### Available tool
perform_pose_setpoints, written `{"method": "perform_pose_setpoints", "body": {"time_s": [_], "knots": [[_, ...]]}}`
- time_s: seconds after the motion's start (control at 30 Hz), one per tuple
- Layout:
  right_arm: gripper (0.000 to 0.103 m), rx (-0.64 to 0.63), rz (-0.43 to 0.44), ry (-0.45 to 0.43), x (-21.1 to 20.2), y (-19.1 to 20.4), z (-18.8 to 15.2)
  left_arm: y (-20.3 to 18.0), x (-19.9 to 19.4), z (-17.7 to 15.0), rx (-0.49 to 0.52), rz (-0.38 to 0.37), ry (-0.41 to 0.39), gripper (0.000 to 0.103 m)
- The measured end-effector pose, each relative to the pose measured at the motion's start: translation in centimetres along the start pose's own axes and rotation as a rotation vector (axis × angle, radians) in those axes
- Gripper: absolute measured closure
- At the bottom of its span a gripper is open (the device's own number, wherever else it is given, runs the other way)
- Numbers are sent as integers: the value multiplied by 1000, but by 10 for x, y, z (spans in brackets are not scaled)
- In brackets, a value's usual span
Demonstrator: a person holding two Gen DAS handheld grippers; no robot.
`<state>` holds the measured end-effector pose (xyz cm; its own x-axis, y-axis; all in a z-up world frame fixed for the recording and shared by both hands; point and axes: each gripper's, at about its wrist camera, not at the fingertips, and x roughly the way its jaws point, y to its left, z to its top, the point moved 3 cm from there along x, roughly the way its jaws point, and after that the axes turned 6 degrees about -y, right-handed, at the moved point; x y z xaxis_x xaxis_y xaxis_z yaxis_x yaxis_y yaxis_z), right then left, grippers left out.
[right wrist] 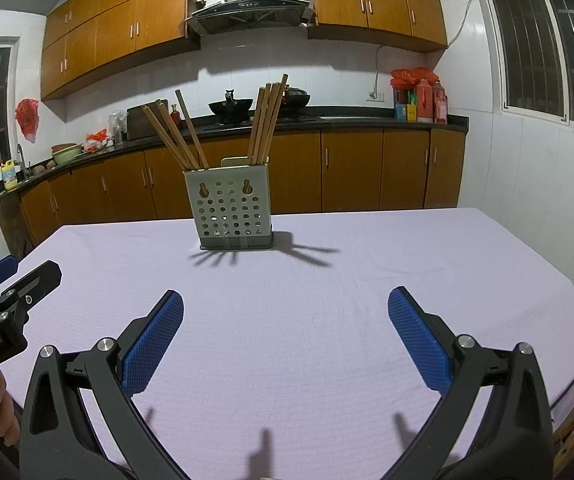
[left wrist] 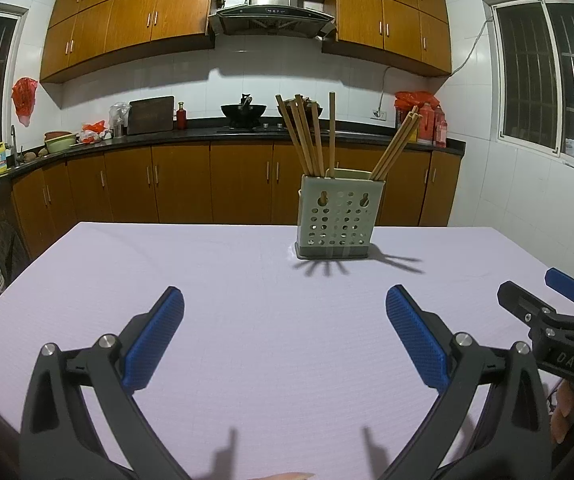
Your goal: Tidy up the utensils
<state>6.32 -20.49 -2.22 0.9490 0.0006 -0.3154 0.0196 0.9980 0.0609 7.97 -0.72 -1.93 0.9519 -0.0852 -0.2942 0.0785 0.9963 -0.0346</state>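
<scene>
1. Both claws apart, empty: left gripper (left wrist: 285, 334), right gripper (right wrist: 285, 336).
2. Chopsticks (left wrist: 311, 136) stand in the holder (left wrist: 337, 218), far centre of the table (left wrist: 127, 280).
3. I judge sorting is done or not started; next needs a reach forward.

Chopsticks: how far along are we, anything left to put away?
Done, by the look of it: the chopsticks stand in two bunches in the perforated holder on the tablecloth. In hand: nothing; the left gripper and right gripper are open and empty. Left: no loose utensil shows on the cloth in either view, so probably nothing.
</scene>
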Motion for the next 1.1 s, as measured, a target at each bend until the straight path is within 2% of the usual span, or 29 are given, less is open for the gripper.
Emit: {"method": "perform_pose_setpoints", "body": {"time_s": [1.1], "knots": [[2,14,5,11,1,1,-3,0,0,0,1,-2,1,4]]}}
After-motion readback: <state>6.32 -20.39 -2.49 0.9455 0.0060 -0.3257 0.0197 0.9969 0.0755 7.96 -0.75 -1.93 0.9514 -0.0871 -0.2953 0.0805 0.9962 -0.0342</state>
